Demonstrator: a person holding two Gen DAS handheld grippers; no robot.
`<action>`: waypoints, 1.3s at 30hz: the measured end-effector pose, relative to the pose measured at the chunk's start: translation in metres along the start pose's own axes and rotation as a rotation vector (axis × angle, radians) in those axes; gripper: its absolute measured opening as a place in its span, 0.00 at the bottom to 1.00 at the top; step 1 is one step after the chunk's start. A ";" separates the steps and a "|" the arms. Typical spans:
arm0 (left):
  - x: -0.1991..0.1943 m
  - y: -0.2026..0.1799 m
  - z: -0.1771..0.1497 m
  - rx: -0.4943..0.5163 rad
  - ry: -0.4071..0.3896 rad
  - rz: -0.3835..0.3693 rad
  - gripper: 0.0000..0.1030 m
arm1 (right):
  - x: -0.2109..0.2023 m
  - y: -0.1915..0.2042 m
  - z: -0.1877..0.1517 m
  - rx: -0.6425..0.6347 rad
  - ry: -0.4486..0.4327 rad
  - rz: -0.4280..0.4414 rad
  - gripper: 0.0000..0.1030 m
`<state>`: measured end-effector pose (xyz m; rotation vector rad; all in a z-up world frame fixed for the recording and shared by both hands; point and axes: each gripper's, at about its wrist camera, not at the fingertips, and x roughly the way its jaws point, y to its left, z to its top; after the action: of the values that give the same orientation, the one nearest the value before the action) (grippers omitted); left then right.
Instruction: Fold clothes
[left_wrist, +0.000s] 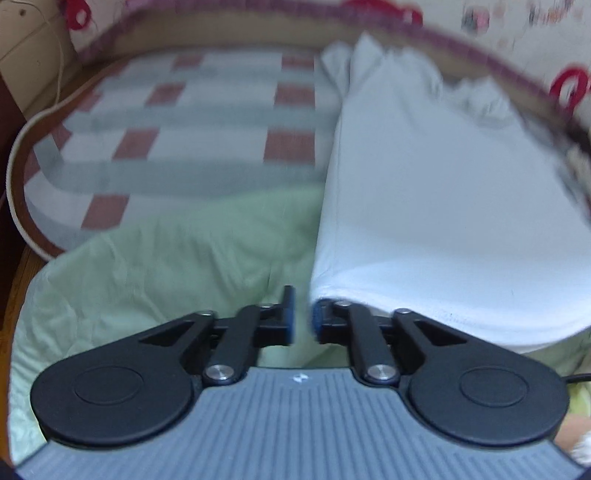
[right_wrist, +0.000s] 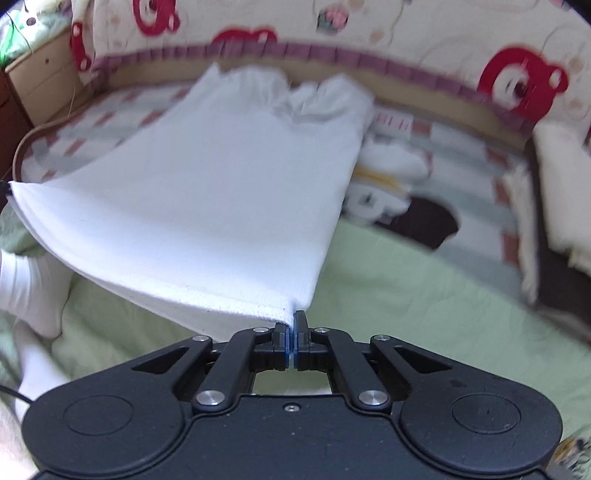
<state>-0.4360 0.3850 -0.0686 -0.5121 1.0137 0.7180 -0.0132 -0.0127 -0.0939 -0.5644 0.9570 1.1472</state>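
Closest to my right lens, the right gripper (right_wrist: 293, 325) has its two jaws pressed together on a hem corner of the white garment (right_wrist: 207, 192), so that corner is pinched and held up off the bed. From there the cloth runs away from me as a broad doubled sheet, its near edge hanging clear of the green sheet (right_wrist: 406, 295) and its far end bunched near the headboard side.

On my left view, the left gripper (left_wrist: 301, 321) has its jaws a narrow gap apart. The other hem corner of the white garment (left_wrist: 443, 206) lies over the right-hand finger, and I cannot tell whether the blue pads (left_wrist: 290, 314) grip any cloth; nothing sits squarely between them.

Under the garment the green sheet (left_wrist: 155, 266) is rumpled, and beyond it lies a checked blanket (left_wrist: 207, 110) in grey, white and red. A cream bumper with red bear prints (right_wrist: 517, 77) rings the far side. To my right, a small heap of white and dark clothes (right_wrist: 399, 184) rests on the blanket. A white-sleeved arm (right_wrist: 33, 284) shows at the left edge of the right view.
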 end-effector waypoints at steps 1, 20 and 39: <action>-0.001 -0.002 0.001 0.010 0.011 -0.001 0.23 | 0.002 -0.002 -0.003 0.021 0.021 0.019 0.12; -0.055 -0.050 0.071 -0.002 -0.145 -0.089 0.46 | 0.017 -0.082 0.075 0.348 -0.186 0.350 0.38; 0.152 -0.327 0.210 0.362 -0.285 -0.361 0.46 | 0.157 -0.145 0.111 0.823 -0.382 -0.082 0.46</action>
<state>-0.0201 0.3559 -0.0908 -0.2563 0.7341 0.2646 0.1758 0.1046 -0.1863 0.2720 0.9583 0.6599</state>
